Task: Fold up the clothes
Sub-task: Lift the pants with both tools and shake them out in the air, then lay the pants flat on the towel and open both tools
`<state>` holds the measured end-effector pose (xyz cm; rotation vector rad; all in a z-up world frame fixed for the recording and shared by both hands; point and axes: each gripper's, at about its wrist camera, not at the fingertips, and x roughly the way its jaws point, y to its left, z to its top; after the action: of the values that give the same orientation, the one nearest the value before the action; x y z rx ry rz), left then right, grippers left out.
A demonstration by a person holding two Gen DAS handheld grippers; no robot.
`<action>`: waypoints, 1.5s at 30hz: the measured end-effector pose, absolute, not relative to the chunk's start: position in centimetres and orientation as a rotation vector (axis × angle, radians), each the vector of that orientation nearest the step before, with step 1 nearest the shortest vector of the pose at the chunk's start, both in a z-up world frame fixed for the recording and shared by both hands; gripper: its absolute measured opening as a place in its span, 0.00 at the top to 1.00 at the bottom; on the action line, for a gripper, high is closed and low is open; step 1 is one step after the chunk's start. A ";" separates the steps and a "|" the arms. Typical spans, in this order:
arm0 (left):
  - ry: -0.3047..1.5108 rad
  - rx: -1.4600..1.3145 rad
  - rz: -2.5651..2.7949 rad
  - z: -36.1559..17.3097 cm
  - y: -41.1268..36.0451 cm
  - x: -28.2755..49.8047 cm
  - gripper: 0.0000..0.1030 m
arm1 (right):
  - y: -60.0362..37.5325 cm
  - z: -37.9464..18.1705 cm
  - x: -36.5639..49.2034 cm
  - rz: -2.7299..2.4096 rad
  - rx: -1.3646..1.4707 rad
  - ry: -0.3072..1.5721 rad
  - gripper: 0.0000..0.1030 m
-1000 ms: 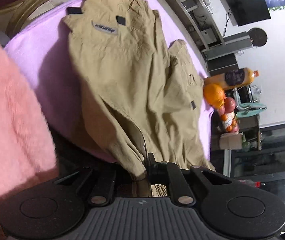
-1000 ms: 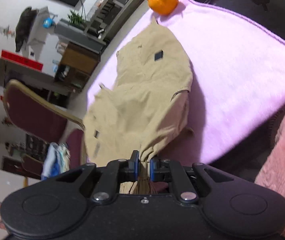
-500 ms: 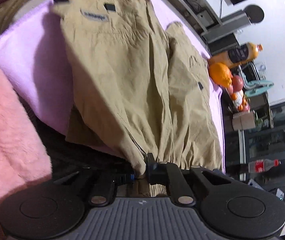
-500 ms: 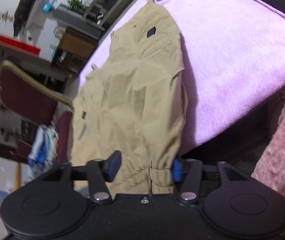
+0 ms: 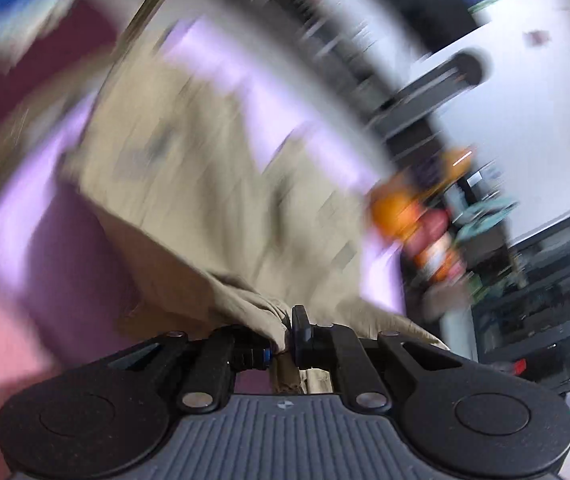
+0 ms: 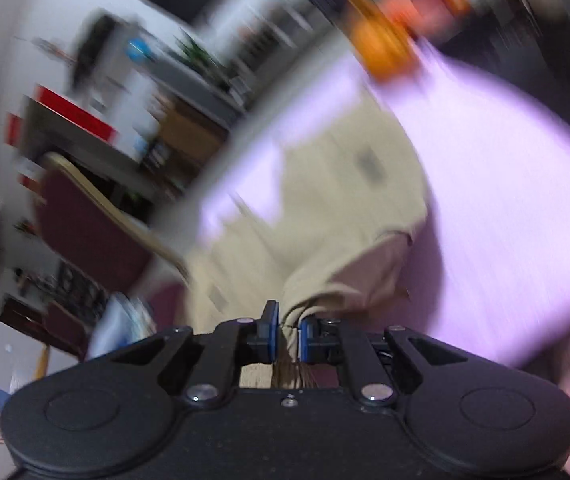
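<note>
Lilac fleece-covered table [image 5: 25, 216] is carrying the khaki cotton trousers [image 5: 221, 184], which are lying spread across it with the near hem ends lifted off the edge. Both views are heavily motion-blurred; detail beyond the grippers is unreadable. Blurred orange round fruit [image 6: 385, 54] is sitting at the far table end, near the garment's far part.

Judgement: fold step in hand is carrying the hem ends over toward the far part. To do it well: be keeping both ends level and evenly apart, cloth lightly taut, clear of the fruit.

Left gripper [image 5: 283, 338] is pinching a bunched hem, jaws nearly together. Right gripper [image 6: 287, 338] is likewise clamping a gathered hem between its blue pads [image 6: 270, 334], narrow gap filled by cloth.
</note>
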<state>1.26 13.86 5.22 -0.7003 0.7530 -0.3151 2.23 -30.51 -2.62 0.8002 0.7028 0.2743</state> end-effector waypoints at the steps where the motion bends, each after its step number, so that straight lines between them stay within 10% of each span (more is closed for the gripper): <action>1: 0.673 -0.692 -0.330 8.2 13.9 1.0 0.93 | -30.3 0.5 2.3 0.300 0.783 0.632 0.90; 13: 0.038 -0.564 -0.457 32.1 14.9 -8.5 0.92 | -28.9 27.0 -7.1 0.532 0.531 0.021 0.90; 27: 0.481 -0.423 -0.193 27.0 9.7 18.4 0.92 | -26.5 21.7 18.4 0.319 0.519 0.415 0.90; 34: 0.132 -0.437 -0.321 35.6 10.8 14.8 0.92 | -27.8 28.5 18.7 0.410 0.446 0.137 0.90; 38: 0.160 -0.419 -0.357 31.3 10.4 10.9 0.91 | -28.9 26.9 14.2 0.461 0.404 0.119 0.90; 45: 0.619 -0.447 -0.272 10.2 8.7 9.4 0.91 | -28.7 6.7 12.3 0.354 0.506 0.621 0.90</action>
<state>9.37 8.74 10.24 -0.4466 0.6189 -0.2716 12.25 -28.67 6.73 0.5059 0.6211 0.3540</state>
